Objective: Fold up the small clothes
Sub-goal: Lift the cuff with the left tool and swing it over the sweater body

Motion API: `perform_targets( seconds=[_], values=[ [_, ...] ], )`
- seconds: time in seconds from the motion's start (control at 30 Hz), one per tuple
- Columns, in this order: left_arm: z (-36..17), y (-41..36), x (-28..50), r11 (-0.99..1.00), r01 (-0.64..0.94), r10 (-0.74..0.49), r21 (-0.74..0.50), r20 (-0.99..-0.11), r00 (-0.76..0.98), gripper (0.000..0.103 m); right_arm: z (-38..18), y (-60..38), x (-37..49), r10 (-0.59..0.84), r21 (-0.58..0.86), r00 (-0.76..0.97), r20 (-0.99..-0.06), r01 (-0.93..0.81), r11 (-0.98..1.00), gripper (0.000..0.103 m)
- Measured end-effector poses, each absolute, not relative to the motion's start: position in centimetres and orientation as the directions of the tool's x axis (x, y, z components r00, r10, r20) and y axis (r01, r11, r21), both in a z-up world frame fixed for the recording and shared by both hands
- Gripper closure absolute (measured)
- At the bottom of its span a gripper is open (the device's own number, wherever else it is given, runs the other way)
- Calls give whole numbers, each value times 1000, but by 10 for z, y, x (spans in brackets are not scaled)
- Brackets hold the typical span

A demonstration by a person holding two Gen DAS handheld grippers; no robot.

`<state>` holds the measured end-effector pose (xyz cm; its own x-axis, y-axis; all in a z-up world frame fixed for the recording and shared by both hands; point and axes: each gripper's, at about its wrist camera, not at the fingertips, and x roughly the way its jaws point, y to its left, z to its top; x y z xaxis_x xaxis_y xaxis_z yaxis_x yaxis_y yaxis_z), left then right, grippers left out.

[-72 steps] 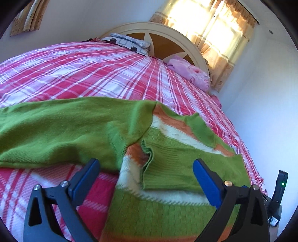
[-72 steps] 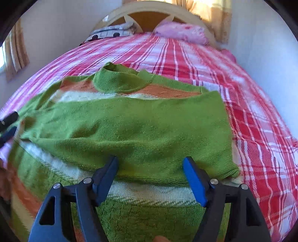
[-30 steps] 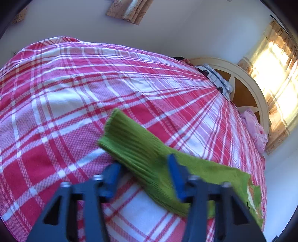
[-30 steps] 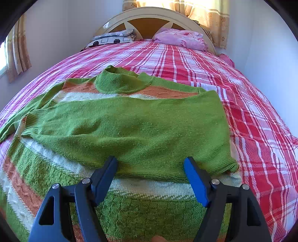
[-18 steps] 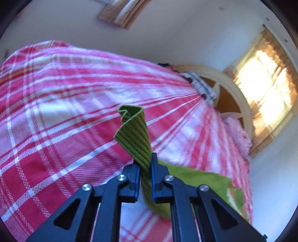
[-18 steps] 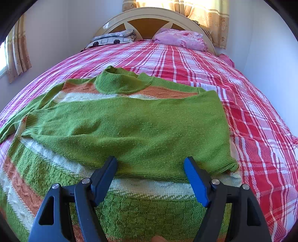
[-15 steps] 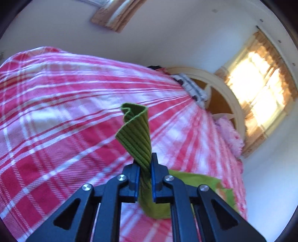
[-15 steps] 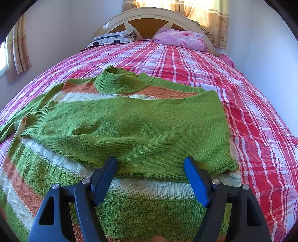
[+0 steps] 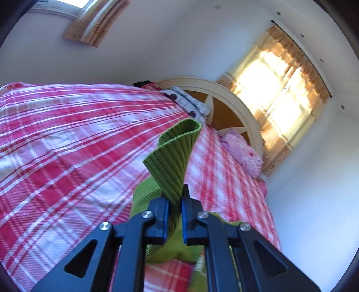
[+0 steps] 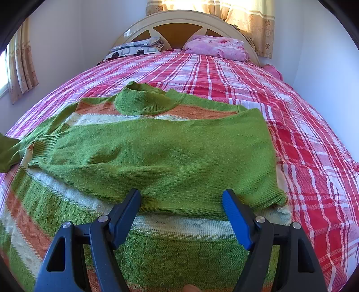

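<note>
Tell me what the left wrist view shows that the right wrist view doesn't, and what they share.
Left wrist only: the left tongs shut on the ribbed green sleeve cuff, lifted above the bedspread.

Right wrist only: the open right tongs over the sweater, its other sleeve folded across the striped body, and the collar.

Both: the plaid bed, headboard, pink pillow.

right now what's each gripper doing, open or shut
left gripper: shut on the ribbed green sleeve cuff.
right gripper: open, holding nothing, over the green knit sweater.
</note>
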<state>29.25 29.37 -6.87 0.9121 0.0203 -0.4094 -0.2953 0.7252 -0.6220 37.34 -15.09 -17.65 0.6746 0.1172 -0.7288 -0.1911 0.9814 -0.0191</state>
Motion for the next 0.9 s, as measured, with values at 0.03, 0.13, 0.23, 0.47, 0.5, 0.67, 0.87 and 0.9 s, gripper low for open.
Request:
perform_targets(
  seconds=[0.03,0.13,0.23,0.47,0.5,0.67,0.87,0.9],
  values=[
    [-62,288,297,731,-276,7,-624,-397,918,94,-177,-151,373,117,-19,675,-729,-191,981,27],
    [-46,269,304,746,-230,-20,-625,-367,930,94,-177,-151,374,118,-17,675,-728,-191,981,27],
    [-28,245,317,764,-168,-64,-623,-333,941,94,-177,-151,375,122,-12,675,-727,-190,982,27],
    [0,203,341,779,-73,-144,-623,-291,946,94,-177,-154,374,142,14,677,-722,-190,982,27],
    [3,196,344,781,-60,-154,-622,-285,946,94,-177,-154,374,146,19,677,-721,-191,981,27],
    [20,164,359,783,-6,-204,-623,-266,942,94,-177,-157,374,161,40,678,-717,-191,981,27],
    [26,126,378,794,34,-248,-607,-273,930,94,-176,-160,373,183,66,679,-711,-194,979,26],
    [25,119,381,793,39,-256,-607,-275,927,94,-176,-160,373,185,70,679,-710,-194,979,26]
  ],
)
